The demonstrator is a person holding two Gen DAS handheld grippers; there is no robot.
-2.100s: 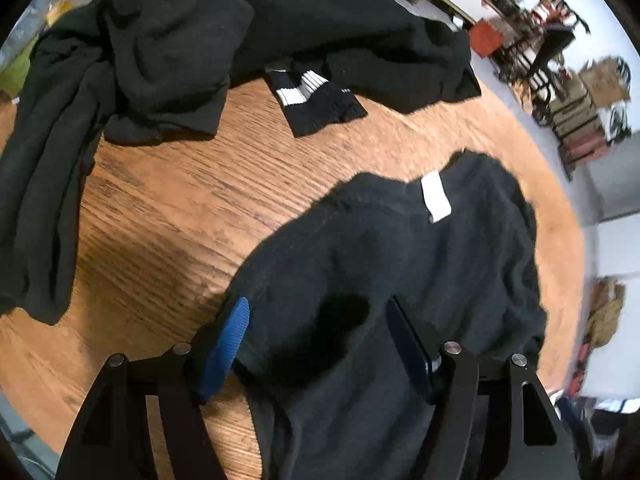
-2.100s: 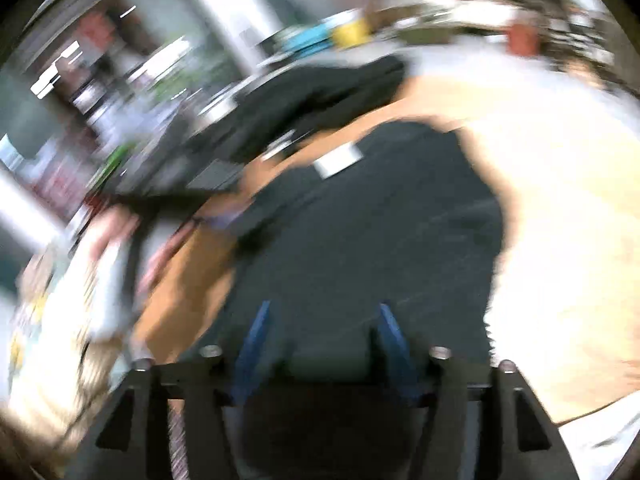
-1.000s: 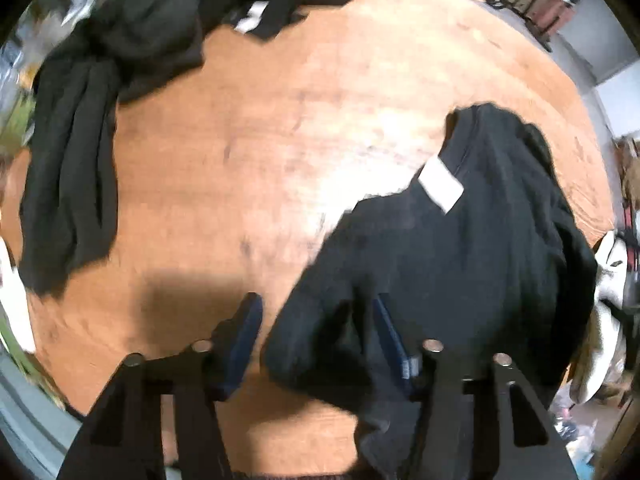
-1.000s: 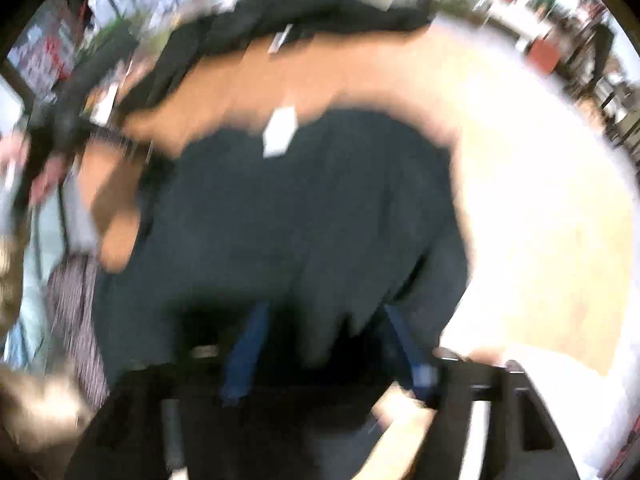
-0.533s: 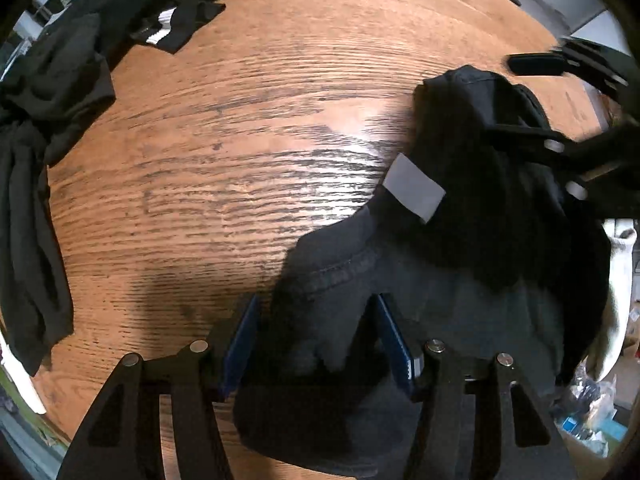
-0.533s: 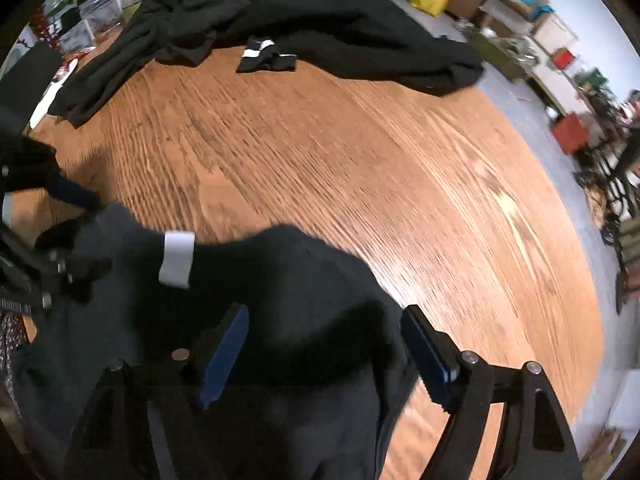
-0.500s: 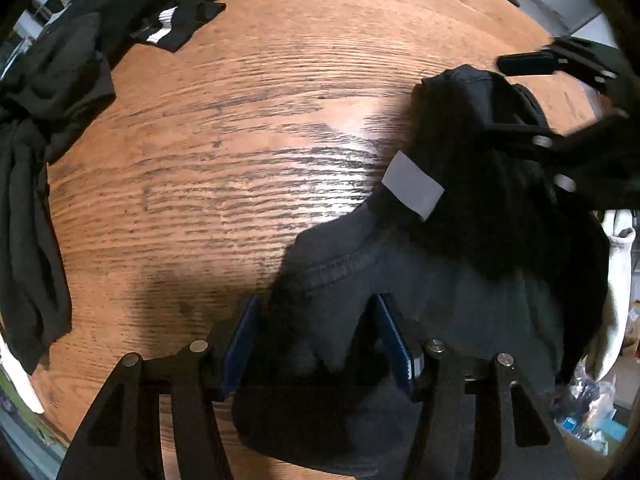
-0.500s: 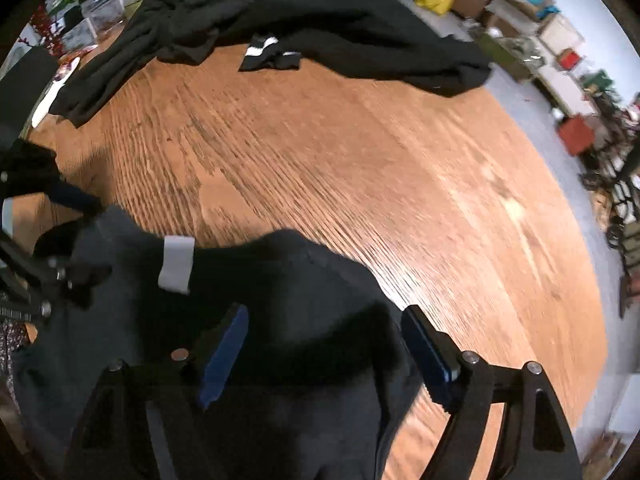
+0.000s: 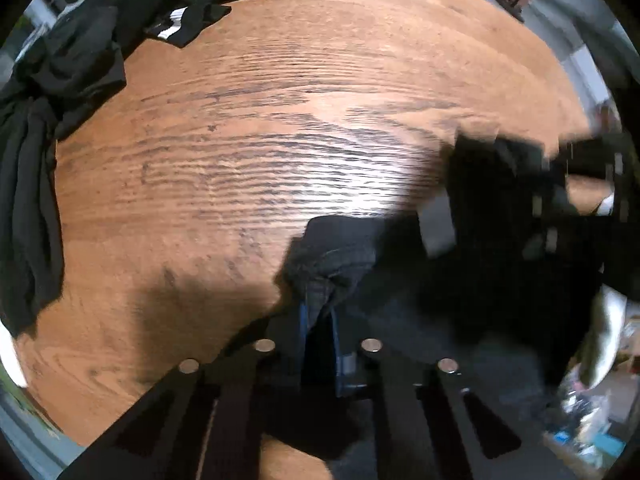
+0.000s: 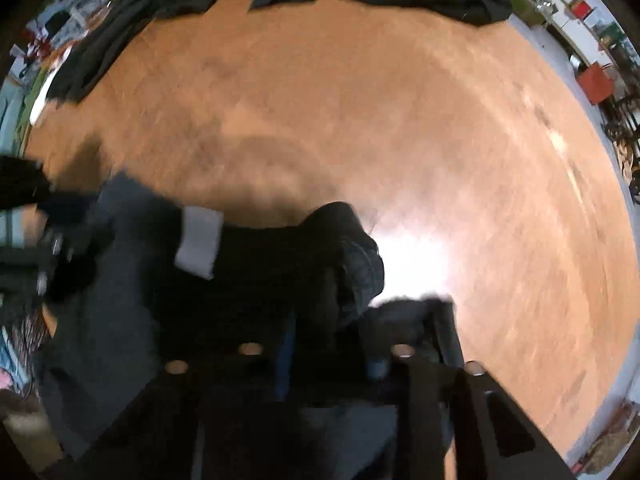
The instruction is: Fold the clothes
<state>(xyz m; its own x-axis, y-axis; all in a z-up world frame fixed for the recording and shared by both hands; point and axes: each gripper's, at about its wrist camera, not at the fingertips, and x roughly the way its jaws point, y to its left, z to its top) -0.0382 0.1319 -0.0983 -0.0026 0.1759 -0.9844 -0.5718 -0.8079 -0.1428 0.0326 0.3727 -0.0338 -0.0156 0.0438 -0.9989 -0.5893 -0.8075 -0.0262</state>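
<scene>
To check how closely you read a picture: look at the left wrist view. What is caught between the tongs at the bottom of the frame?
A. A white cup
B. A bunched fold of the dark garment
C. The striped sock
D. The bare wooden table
B: in the left wrist view the left tongs are closing on a puckered fold of the dark garment, while the striped sock lies far off across the table.

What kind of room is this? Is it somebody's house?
Probably a lived-in room at home, maybe a cluttered dining or work area. There's a big round wooden table with black clothes heaped on it for folding, and boxes and bins crowd the floor beyond the table's edge.
</scene>
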